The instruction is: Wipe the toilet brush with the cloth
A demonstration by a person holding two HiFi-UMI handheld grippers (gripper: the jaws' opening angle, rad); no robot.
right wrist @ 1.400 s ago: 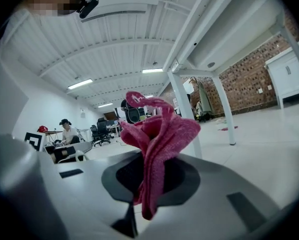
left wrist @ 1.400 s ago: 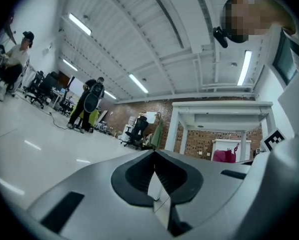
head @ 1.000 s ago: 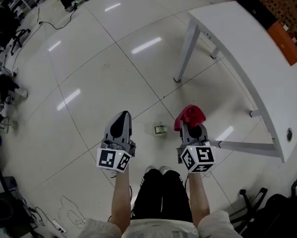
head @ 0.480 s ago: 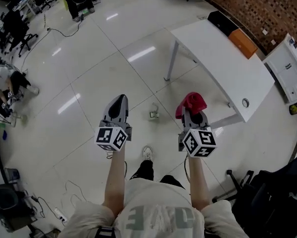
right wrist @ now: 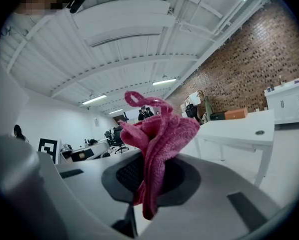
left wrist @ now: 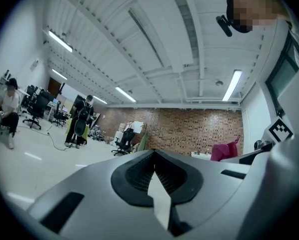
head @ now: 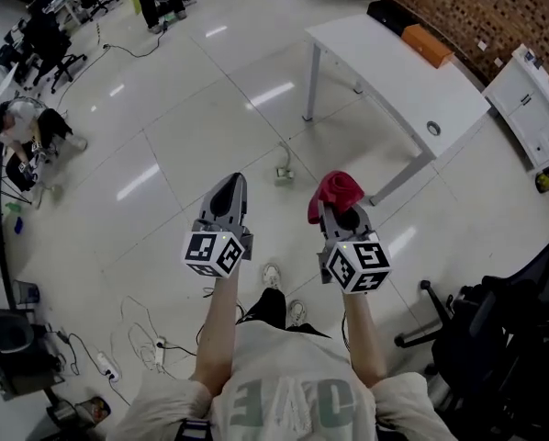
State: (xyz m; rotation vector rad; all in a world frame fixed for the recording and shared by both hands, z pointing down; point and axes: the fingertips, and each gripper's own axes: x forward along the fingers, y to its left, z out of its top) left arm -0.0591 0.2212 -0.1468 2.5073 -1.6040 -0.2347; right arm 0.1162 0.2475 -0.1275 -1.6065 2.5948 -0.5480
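Holding the pink cloth [right wrist: 157, 144] pinched in my right claw [head: 338, 215]. My left claw [head: 227, 191] is closed on nothing. Both are level above the floor [head: 183, 136]. I can't make out any toilet brush, only a small unclear object [head: 283, 175] near the tabletop [head: 394, 62] leg. Wiping hasn't started, I'd say. Next I need to locate the brush and grab it with the left.
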